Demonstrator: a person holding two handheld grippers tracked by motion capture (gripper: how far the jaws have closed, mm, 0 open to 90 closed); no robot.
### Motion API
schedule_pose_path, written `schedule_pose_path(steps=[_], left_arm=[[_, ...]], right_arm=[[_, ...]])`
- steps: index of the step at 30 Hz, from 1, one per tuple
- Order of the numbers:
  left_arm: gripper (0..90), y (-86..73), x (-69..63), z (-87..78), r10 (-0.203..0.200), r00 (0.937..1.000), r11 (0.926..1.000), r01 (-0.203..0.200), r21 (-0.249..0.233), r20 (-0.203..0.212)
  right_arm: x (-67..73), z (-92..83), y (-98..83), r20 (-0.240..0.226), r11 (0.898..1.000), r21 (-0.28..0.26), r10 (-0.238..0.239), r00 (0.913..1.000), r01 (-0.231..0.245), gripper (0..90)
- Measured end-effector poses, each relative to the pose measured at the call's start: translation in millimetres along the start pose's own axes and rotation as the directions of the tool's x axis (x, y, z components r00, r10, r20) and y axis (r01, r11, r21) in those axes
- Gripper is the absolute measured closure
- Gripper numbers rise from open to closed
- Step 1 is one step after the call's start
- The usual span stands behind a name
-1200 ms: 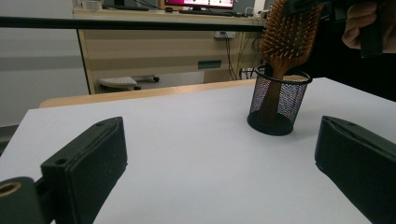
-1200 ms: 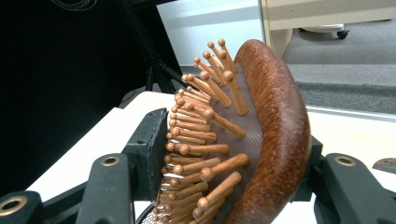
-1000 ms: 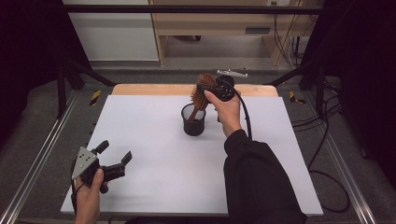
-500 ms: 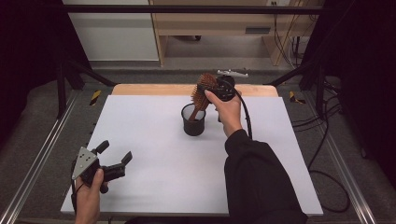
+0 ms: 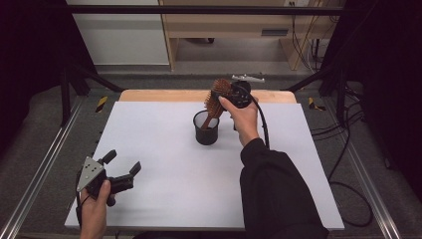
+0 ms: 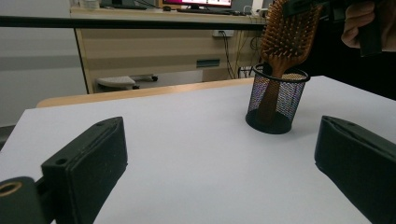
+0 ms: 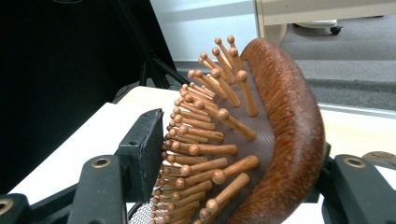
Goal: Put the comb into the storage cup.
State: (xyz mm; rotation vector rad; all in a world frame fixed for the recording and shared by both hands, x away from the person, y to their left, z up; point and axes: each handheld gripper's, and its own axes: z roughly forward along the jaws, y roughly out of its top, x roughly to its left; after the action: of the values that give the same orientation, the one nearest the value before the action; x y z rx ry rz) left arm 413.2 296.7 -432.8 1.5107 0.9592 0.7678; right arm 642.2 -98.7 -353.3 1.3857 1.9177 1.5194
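Working left to right, I see my left gripper (image 5: 121, 173) spread wide and empty at seven o'clock on the white table (image 5: 164, 199). At centre stands the black mesh cup (image 5: 206, 128), the wooden paddle hairbrush (image 5: 215, 98) handle-down inside it. I judge the brush light, stiff and smooth-backed (bristle pins give a little), best taken across its head. My right gripper (image 7: 233, 168) straddles that head, its jaws just easing apart, left pad barely off the pins.
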Motion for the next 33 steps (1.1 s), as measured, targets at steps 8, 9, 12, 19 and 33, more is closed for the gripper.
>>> schedule_pose_path(steps=[8,9,12,19,33], left_arm=[[2.7,0.0,-0.1,0.1,0.000,1.0000,1.0000,0.000,0.001,0.001],[2.7,-0.1,-0.2,0.2,0.000,1.0000,1.0000,0.000,0.002,0.002],[2.7,0.0,-0.4,0.3,0.001,1.0000,1.0000,-0.001,0.003,0.003],[2.7,-0.2,-0.5,0.7,0.001,1.0000,1.0000,-0.001,0.005,0.006],[2.7,-0.6,-1.1,1.5,0.002,0.9999,0.9999,-0.002,0.012,0.013]], right_arm=[[-1.1,0.1,-0.7,0.006,1.000,0.009,-0.005,1.0000,0.005,34.8],[-1.3,0.1,-0.9,0.006,1.000,0.009,-0.004,1.0000,0.004,34.4],[-1.5,0.2,-1.0,0.009,1.000,0.011,-0.007,0.9999,0.007,32.7],[-3.6,-1.0,-1.2,0.004,1.000,0.016,-0.009,0.9999,0.009,32.1],[-6.9,-3.3,-1.6,0.017,1.000,0.028,-0.010,0.9998,0.009,29.5]])
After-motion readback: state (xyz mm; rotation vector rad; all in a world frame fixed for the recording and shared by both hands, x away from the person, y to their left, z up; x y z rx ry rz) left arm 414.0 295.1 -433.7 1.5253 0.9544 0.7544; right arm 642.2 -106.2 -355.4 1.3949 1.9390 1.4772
